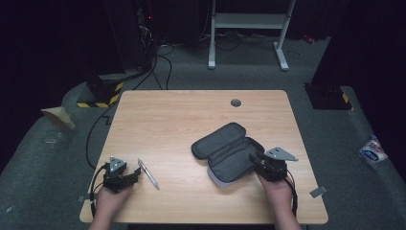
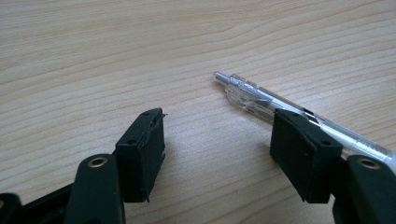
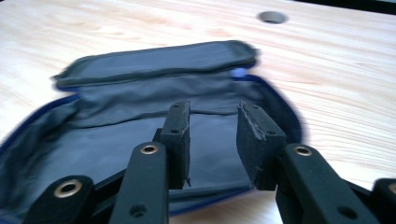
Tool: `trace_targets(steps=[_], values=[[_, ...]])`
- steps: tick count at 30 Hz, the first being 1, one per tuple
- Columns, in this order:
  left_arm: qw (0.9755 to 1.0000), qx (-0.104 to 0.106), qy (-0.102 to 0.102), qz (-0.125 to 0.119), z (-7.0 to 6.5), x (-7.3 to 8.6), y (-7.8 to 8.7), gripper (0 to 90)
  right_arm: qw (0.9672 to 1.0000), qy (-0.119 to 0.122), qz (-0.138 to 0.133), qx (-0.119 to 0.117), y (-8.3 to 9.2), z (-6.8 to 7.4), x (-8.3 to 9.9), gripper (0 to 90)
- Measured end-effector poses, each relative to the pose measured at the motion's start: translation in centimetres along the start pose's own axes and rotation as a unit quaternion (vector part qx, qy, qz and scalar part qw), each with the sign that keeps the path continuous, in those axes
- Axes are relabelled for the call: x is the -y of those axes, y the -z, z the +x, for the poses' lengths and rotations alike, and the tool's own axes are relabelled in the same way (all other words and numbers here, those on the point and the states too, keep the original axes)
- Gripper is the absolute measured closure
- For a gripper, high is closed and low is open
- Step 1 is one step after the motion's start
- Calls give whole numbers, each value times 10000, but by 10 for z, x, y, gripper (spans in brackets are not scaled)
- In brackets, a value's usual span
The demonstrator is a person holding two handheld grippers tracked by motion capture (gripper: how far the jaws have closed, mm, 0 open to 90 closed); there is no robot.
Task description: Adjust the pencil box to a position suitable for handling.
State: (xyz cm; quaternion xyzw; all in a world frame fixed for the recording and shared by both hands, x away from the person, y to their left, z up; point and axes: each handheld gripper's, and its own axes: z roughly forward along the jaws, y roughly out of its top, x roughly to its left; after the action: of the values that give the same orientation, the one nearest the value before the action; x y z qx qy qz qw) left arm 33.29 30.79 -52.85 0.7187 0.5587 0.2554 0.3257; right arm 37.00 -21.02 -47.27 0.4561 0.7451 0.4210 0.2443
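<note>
Nearest to us, two hands come in from the bottom of the high view, each holding one gripper. The left gripper [image 1: 125,179] sits low at the table's [image 1: 182,115] near left corner, its jaws spread wide and holding nothing; in the left gripper view the bare wood lies between them. Just beside it lies one pen [image 1: 148,173], clear-bodied with a silver tip, resting flat on the wood; in the left gripper view the pen [image 2: 261,100] passes behind the right-hand jaw, and we cannot tell whether they touch.

The right gripper [image 1: 261,162] sits at the near right, at the edge of one dark grey pencil case [image 1: 225,151] that lies unzipped and folded open near the table's middle. In the right gripper view its jaws are parted with a gap between them, gripping nothing, hovering over the case's open interior [image 3: 116,140], which has blue edging.

Farther off, we count one round cable hole [image 1: 235,102] in the tabletop. We can read no writing on any of these things.
</note>
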Motion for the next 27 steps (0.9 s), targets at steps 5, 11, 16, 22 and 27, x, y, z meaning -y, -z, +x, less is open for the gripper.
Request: trace_targets(steps=[5,11,16,22,27], values=[[10000,35,-55,-36,0,1,2,408,9996,-124,33,256,2,-15,3,630],[9998,96,155,-101,2,0,10,490,9986,-125,63,512,-2,-24,4,624],[9991,175,175,-353,-7,-3,21,579,9979,-189,162,605,-10,-33,5,633],[9979,464,-58,-457,-29,-8,28,638,9978,-334,234,528,-11,-37,7,754],[9961,702,-261,-475,-48,-11,28,651,9977,-286,315,524,-13,-33,8,813]])
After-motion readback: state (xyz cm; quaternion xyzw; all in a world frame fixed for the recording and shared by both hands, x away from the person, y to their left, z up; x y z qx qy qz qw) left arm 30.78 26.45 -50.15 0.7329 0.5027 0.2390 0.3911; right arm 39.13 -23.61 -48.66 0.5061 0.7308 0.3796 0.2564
